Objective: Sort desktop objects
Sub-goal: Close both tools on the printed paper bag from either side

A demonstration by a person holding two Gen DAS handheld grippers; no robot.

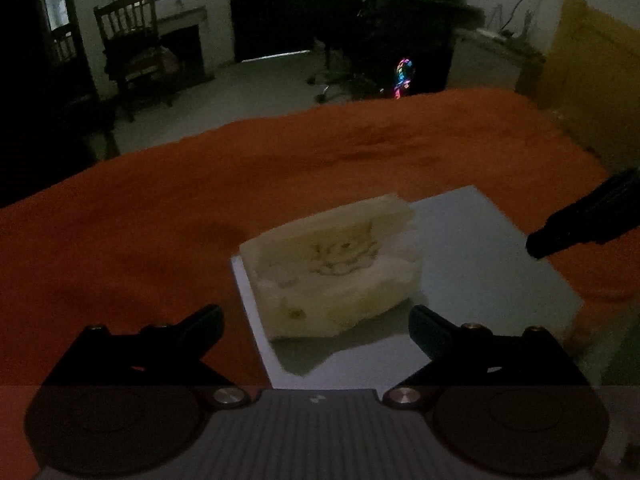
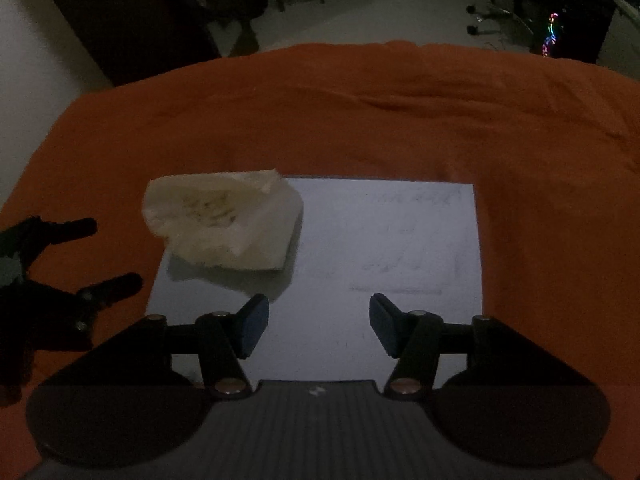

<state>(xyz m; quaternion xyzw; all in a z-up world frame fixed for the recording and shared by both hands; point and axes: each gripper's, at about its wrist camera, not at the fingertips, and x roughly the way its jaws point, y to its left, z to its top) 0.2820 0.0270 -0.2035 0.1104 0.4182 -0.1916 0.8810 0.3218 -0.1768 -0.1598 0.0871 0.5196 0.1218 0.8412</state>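
A cream, lumpy tissue pack point(image 1: 332, 268) lies on the left part of a white sheet of paper point(image 1: 480, 264) on the orange cloth. My left gripper point(image 1: 316, 328) is open and empty, just short of the pack. In the right wrist view the pack point(image 2: 224, 224) sits on the sheet's far left corner and the sheet point(image 2: 384, 240) fills the middle. My right gripper point(image 2: 318, 326) is open and empty above the sheet's near edge. The left gripper point(image 2: 100, 252) shows at the left, open beside the pack. One right finger point(image 1: 580, 224) shows at the right edge of the left wrist view.
The orange cloth point(image 2: 360, 120) covers the whole table with folds toward the far side. Beyond the table edge stand a wooden chair point(image 1: 132, 44), an office chair point(image 1: 340, 76) and a computer with coloured lights point(image 1: 402, 76). The room is dim.
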